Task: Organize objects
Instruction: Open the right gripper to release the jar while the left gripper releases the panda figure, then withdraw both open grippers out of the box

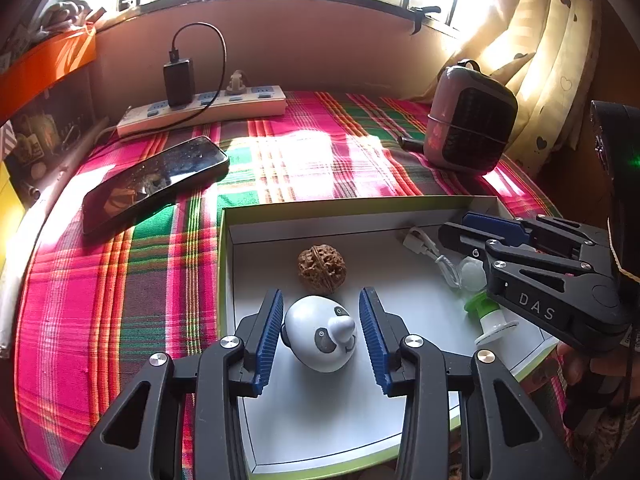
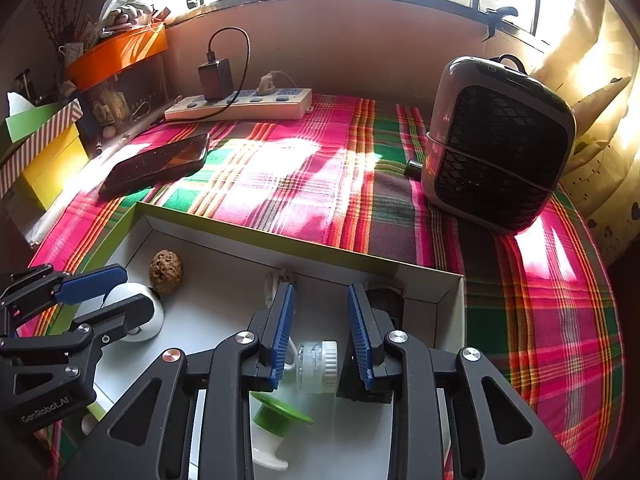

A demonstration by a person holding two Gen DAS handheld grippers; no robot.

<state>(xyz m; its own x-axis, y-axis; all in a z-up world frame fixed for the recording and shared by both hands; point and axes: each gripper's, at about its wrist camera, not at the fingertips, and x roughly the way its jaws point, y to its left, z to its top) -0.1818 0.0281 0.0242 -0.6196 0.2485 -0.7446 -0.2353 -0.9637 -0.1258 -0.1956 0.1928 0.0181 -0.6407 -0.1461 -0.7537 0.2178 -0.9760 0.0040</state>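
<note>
A shallow white box [image 1: 344,224] with a green rim lies on the plaid cloth. In it are a white panda figure [image 1: 320,332], a brown walnut [image 1: 321,268], a white cable [image 1: 432,252], a small clear jar with a white lid [image 2: 316,366] and a green and white suction piece [image 2: 276,424]. My left gripper [image 1: 320,334] is open, its blue pads on either side of the panda without touching it. My right gripper [image 2: 320,340] is open over the jar, its pads apart from it. The right gripper also shows in the left wrist view [image 1: 480,236].
A black phone [image 1: 156,180] lies on the cloth left of the box. A white power strip [image 1: 204,110] with a black charger stands at the back. A grey mini heater [image 2: 496,144] stands at the back right. Orange and yellow boxes [image 2: 52,160] line the left edge.
</note>
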